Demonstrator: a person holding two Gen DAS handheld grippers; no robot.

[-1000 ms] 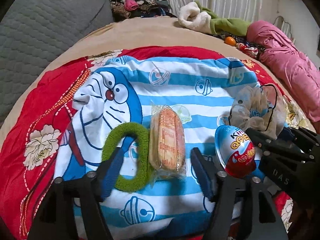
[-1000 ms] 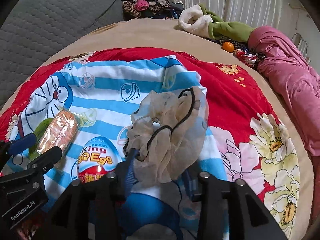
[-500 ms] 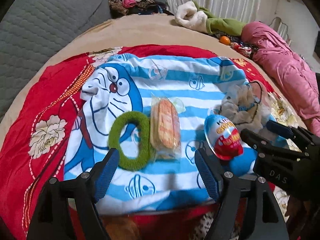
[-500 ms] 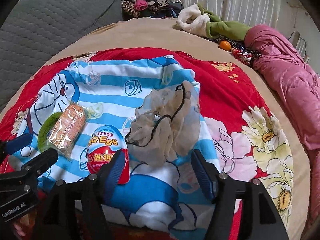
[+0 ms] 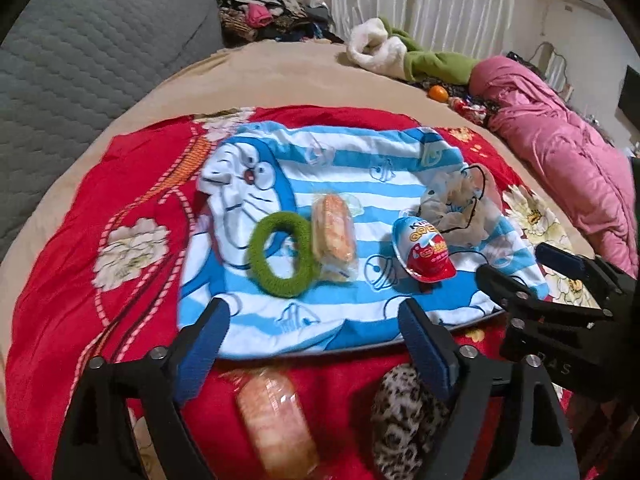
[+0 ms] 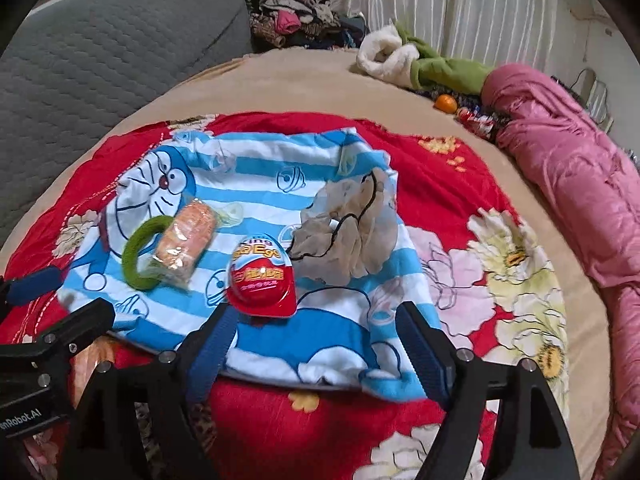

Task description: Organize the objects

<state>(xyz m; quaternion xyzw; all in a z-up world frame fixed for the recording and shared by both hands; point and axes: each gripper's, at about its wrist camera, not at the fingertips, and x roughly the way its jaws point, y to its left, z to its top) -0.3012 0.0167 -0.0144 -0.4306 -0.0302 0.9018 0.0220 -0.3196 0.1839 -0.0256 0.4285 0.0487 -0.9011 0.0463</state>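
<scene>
A blue striped Doraemon cloth [image 5: 360,168] [image 6: 280,160] lies on the red blanket. On it, left to right: a green hair tie [image 5: 282,254] [image 6: 142,254], a wrapped biscuit pack [image 5: 334,232] [image 6: 186,236], a red and blue toy egg [image 5: 424,248] [image 6: 262,276] and a beige mesh scrunchie [image 5: 460,204] [image 6: 348,232]. My left gripper [image 5: 316,336] is open and empty, in front of the cloth's near edge. My right gripper [image 6: 320,344] is open and empty, just in front of the egg. A second biscuit pack [image 5: 276,424] and a leopard-print scrunchie [image 5: 404,420] lie on the blanket under the left gripper.
The red flowered blanket [image 6: 480,208] covers a tan bed [image 5: 280,80]. A grey quilted headboard [image 5: 92,64] is at the left. A pink duvet [image 6: 568,184], a white and green garment [image 6: 420,60] and an orange [image 6: 445,103] lie at the back right.
Both grippers have pulled back toward me and away from the cloth. The right gripper has left the mesh scrunchie. The second biscuit pack and leopard scrunchie have come into view.
</scene>
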